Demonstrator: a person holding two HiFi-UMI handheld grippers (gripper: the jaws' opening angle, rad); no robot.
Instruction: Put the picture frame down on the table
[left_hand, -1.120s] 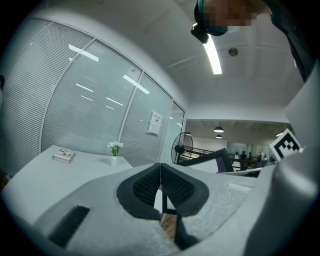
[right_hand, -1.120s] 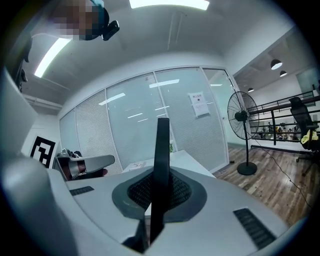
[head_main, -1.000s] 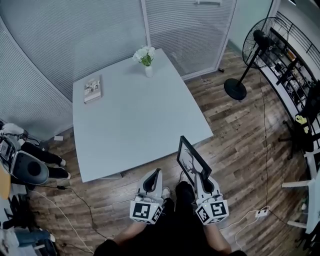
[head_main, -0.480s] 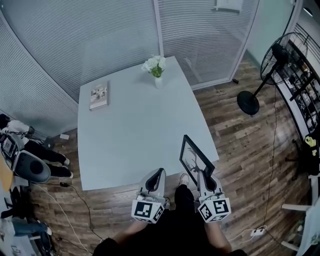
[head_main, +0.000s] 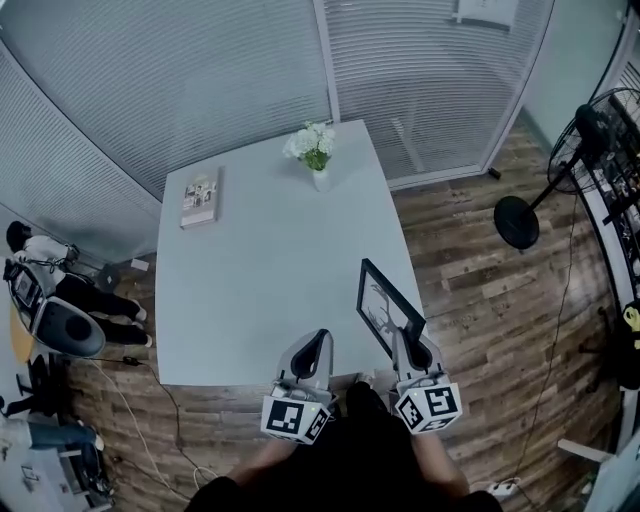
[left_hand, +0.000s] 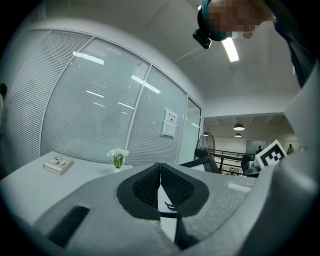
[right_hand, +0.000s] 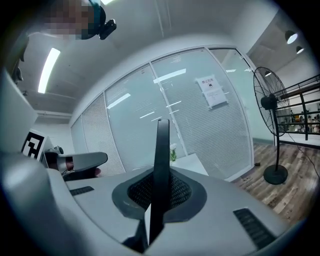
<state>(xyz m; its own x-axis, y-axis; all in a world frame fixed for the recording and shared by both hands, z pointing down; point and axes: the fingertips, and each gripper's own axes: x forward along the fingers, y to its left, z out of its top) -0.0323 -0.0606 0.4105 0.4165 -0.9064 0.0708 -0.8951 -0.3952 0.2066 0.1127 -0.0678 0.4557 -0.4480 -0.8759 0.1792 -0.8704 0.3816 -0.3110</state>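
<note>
Picture frame (head_main: 386, 309) is held upright on its edge by the right claw (head_main: 407, 341), which pinches it low down on the near side. In the right gripper view the dark frame edge (right_hand: 161, 160) stands straight up between the two pads, which are pressed onto it. From the head view the frame hangs over the near right corner of the pale surface (head_main: 260, 270), close to that corner's edge. Whether its lowest point touches the top I cannot tell, but it looks clear of it.

The left claw (head_main: 314, 346) is just beside it at the near edge, its jaws pressed together with nothing between them.

A vase of flowers (head_main: 315, 152) and a small book (head_main: 200, 197) sit at the far side, well apart from the frame, so they are unlikely to be hit.

The main risk, as I judge it, is the single narrow grip. With one low pinch on a tall flat thing, the frame could swing or slip in the pads as it is tipped flat. Letting go this near the corner could leave part of it overhanging, and it could slide to the wooden floor (head_main: 480, 290). Released while upright, it could topple and land hard on its face. The left claw, shut as it is, can only nudge, not steady it.
</note>
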